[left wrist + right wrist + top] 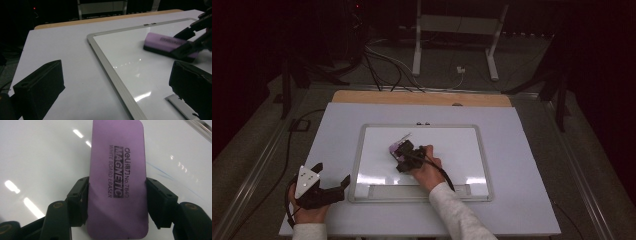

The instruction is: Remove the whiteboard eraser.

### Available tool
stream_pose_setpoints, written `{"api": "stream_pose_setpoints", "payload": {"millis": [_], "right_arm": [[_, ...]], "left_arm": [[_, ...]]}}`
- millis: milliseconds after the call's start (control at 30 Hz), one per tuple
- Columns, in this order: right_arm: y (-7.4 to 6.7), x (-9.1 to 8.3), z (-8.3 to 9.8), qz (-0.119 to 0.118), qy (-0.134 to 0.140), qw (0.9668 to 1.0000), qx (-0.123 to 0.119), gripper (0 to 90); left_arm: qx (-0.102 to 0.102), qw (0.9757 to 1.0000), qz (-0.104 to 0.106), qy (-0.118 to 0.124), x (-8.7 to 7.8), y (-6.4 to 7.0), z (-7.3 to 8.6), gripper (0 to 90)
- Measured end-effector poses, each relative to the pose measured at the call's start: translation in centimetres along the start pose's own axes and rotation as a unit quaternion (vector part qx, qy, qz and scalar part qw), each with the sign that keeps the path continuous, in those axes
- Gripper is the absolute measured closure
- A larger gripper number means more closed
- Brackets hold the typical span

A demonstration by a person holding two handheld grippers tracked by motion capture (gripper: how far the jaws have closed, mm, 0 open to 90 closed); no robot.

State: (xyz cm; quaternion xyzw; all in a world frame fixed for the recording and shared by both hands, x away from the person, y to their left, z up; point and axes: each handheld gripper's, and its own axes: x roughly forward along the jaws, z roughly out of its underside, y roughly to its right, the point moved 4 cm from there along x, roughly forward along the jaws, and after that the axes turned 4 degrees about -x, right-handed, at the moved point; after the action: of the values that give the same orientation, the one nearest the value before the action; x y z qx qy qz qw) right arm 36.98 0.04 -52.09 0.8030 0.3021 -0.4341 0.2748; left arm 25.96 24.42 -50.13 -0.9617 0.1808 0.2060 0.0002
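From the high view, the right hand-held gripper holds a purple eraser flat on the whiteboard, left of the board's middle. The left hand-held gripper rests on the tabletop just off the whiteboard's lower left corner, holding nothing. The step in hand looks like wiping the board with the eraser. The eraser's long axis runs slantwise, pointing toward the whiteboard's far edge.

In the left gripper view, that gripper's own jaws stand wide apart with only bare tabletop and the whiteboard's frame between them. The eraser lies flat on the whiteboard, well in from the frame, its black felt underside down, with the other gripper clamped on its near end.

In the right gripper view, the jaws press both long sides of the eraser, near its rear end. Its long axis runs straight away from the gripper, printed face up. A faint blue line remains on the whiteboard just right of the eraser. I judge that the next move calls for sliding the eraser sideways over that line while keeping it flat and pressed down.
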Motion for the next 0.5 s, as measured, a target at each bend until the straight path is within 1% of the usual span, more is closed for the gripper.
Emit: {"api": "stream_pose_setpoints", "payload": {"millis": [33, 67, 100, 133, 167, 200, 233, 267, 300, 333, 367, 400, 433, 467, 500], "right_arm": [[-0.6, 0.0, -0.2, -0.008, 0.0, 0.9999, -0.01, 40.6], [-1.0, 0.0, -0.4, -0.003, -0.001, 0.9997, -0.024, 40.6], [-0.9, 0.0, -0.5, -0.003, -0.003, 0.9997, -0.023, 40.6], [0.3, 0.3, -0.5, 0.016, -0.01, 0.9998, 0.003, 40.6], [0.3, 0.3, -0.5, 0.016, -0.01, 0.9998, 0.003, 40.6], [1.0, 0.4, -0.4, 0.03, -0.014, 0.9994, 0.012, 40.6], [2.3, 0.5, -0.1, 0.038, -0.019, 0.9985, 0.034, 40.6], [3.4, 0.5, 0.2, 0.05, -0.024, 0.9972, 0.051, 40.6], [4.5, 0.6, 0.6, 0.072, -0.029, 0.9952, 0.061, 40.6], [5.3, 0.6, 1.0, 0.078, -0.031, 0.9937, 0.075, 40.6], [5.8, 0.5, 1.3, 0.07, -0.031, 0.9928, 0.093, 40.6], [5.9, 0.5, 1.4, 0.065, -0.029, 0.9931, 0.093, 40.6], [5.7, 0.4, 1.4, 0.068, -0.027, 0.9937, 0.085, 40.6], [5.0, 0.3, 1.3, 0.057, -0.023, 0.9956, 0.07, 40.5], [4.0, 0.3, 1.0, 0.03, -0.017, 0.9976, 0.06, 40.5]], "left_arm": [[0.0, 1.0, 0.0, 0.001, 0.0, 0.0, 0.0, 0.7], [-0.001, 1.0, 0.0, 0.0, 0.0, 0.0, 0.0, 0.7], [-0.002, 1.0, 0.0, 0.001, -0.1, -0.1, 0.0, 0.7], [-0.002, 1.0, -0.001, 0.002, -0.1, -0.2, 0.0, 0.7], [-0.003, 1.0, 0.0, 0.003, -0.2, -0.2, 0.0, 0.7], [-0.004, 1.0, -0.001, 0.005, -0.3, -0.3, 0.1, 0.7], [-0.006, 1.0, -0.002, 0.005, -0.4, -0.4, 0.1, 0.7], [-0.008, 0.9999, -0.003, 0.006, -0.4, -0.5, 0.1, 0.7], [-0.009, 0.9999, -0.003, 0.006, -0.4, -0.5, 0.1, 0.7], [-0.009, 0.9999, -0.004, 0.006, -0.4, -0.5, 0.1, 0.7], [-0.008, 0.9999, -0.004, 0.005, -0.4, -0.5, 0.1, 0.7], [-0.007, 1.0, -0.004, 0.005, -0.4, -0.5, 0.1, 0.7], [-0.005, 1.0, -0.003, 0.003, -0.3, -0.4, 0.1, 0.7], [-0.005, 1.0, -0.002, 0.002, -0.2, -0.3, 0.1, 0.7], [-0.004, 1.0, -0.001, 0.001, -0.1, -0.2, 0.1, 0.7]]}}
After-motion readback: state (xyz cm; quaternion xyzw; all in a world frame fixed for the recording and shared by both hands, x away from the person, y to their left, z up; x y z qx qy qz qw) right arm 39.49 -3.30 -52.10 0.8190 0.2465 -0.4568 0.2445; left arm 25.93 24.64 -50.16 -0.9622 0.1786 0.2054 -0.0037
